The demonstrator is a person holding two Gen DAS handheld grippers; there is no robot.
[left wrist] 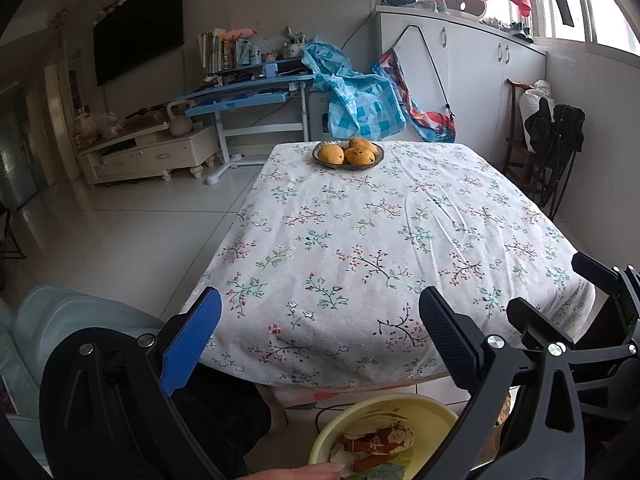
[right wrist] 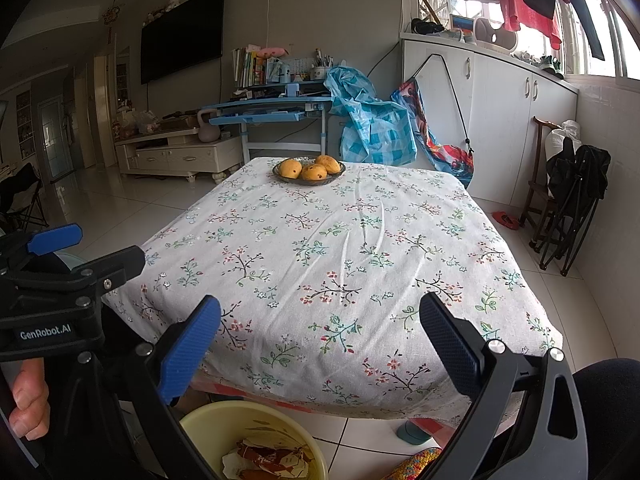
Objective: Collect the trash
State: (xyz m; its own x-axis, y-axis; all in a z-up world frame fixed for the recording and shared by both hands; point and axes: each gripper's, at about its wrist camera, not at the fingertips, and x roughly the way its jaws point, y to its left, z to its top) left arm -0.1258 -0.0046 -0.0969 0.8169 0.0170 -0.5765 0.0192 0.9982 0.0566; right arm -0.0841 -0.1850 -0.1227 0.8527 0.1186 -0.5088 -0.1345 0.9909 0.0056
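Two handheld grippers hover side by side at the near edge of a table draped in a floral cloth. The left gripper has its jaws spread wide, holding nothing; the right gripper is equally wide and empty. On the floor just below the table edge sits a pale yellow basin with crumpled wrappers lying inside it. At the far end of the table, a plate holds three mangoes
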